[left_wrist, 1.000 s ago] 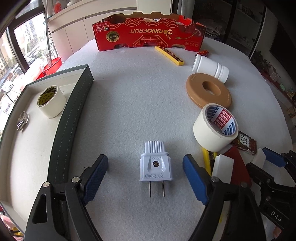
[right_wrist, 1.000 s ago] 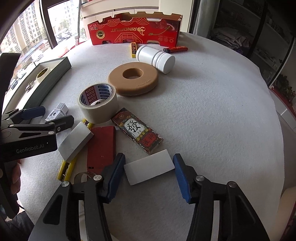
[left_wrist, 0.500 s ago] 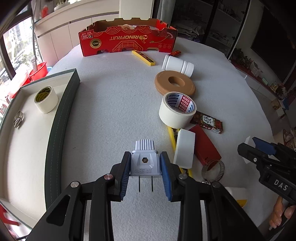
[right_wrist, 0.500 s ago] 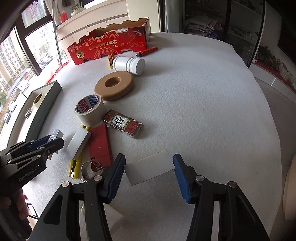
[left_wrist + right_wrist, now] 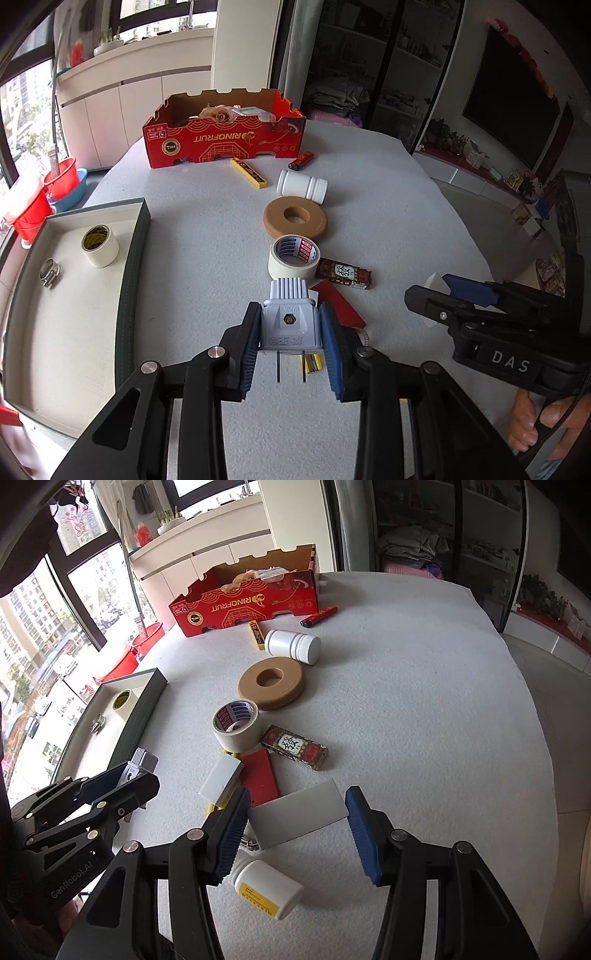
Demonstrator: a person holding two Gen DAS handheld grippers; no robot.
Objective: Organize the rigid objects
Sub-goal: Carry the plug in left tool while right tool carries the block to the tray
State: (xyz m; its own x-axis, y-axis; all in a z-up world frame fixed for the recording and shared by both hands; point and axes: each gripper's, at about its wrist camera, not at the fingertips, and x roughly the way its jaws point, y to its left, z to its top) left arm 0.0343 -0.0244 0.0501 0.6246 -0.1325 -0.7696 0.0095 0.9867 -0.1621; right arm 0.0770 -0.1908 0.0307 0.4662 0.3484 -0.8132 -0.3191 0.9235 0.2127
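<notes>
White plug (image 5: 289, 325) clamped in left gripper (image 5: 289, 354) jaws, lifted clear of table (image 5: 207, 229); open felt lies between it and tray (image 5: 135, 266) edge. Right gripper (image 5: 297, 830) jaws pinch white card (image 5: 299, 818) above the clutter.

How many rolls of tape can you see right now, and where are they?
2. One tape roll stands inside the green tray on the left; the other tape roll sits on the table, just in front of the tan ring. None seem hidden.

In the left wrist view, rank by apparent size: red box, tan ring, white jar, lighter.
1. red box
2. tan ring
3. white jar
4. lighter
All lie far off, so nearness hardly skews this.
</notes>
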